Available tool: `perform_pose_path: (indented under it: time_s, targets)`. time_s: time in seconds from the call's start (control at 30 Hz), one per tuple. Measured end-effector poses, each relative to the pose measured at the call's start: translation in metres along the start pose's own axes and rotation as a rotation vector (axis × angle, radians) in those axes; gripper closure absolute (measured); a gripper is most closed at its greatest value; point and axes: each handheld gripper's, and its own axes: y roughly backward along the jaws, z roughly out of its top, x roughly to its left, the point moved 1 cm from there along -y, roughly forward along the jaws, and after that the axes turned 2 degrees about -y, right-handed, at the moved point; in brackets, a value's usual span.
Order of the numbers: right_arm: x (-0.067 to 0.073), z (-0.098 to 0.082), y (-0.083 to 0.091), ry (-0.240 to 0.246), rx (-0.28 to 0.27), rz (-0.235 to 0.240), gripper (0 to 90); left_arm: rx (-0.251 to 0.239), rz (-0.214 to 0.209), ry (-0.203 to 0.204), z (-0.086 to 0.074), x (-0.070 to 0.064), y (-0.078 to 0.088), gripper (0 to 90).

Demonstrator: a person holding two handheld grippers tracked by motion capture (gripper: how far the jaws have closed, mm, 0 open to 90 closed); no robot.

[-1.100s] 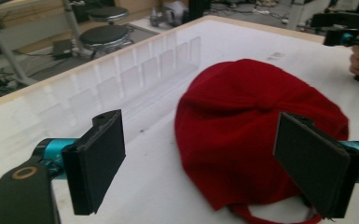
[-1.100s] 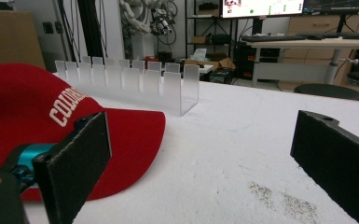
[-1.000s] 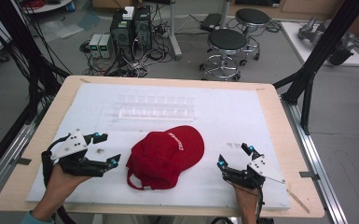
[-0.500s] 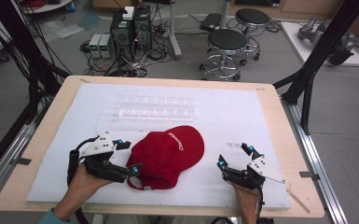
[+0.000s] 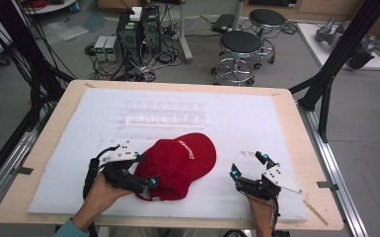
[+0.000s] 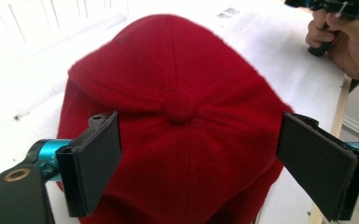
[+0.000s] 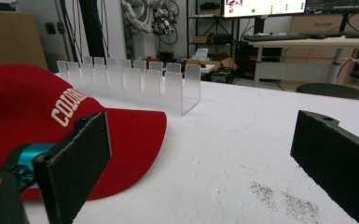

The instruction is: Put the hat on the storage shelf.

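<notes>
The desk (image 5: 54, 123) carries a clear plastic rack (image 5: 163, 113) at the back, well apart from the work. The red cap (image 5: 182, 160) lies nearer the front: probably light and soft, its crown giving under a squeeze, the brim stiffer to pinch. The left gripper (image 5: 138, 174) straddles the crown, jaws wide. The right gripper (image 5: 249, 165) waits beside the brim, also wide.

Overhead and both close tongs-mounted views share the red cap (image 5: 180, 163).
</notes>
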Motion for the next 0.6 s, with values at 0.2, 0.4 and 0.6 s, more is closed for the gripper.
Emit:
perform_pose_path:
  time_s: [0.2, 0.4, 0.6]
  targets:
    - [0.000, 0.000, 0.000, 0.001, -0.001, -0.002, 3.8, 0.019, 0.021, 0.030, -0.007, 0.003, -0.008, 14.6]
    - [0.000, 0.000, 0.000, -0.001, 0.000, 0.001, 3.8, 0.036, 0.020, 0.059, -0.013, 0.005, -0.013, 21.6]
    - [0.000, 0.000, 0.000, 0.004, -0.002, -0.001, 3.8, 0.032, -0.040, 0.092, -0.014, 0.012, -0.017, 35.6]
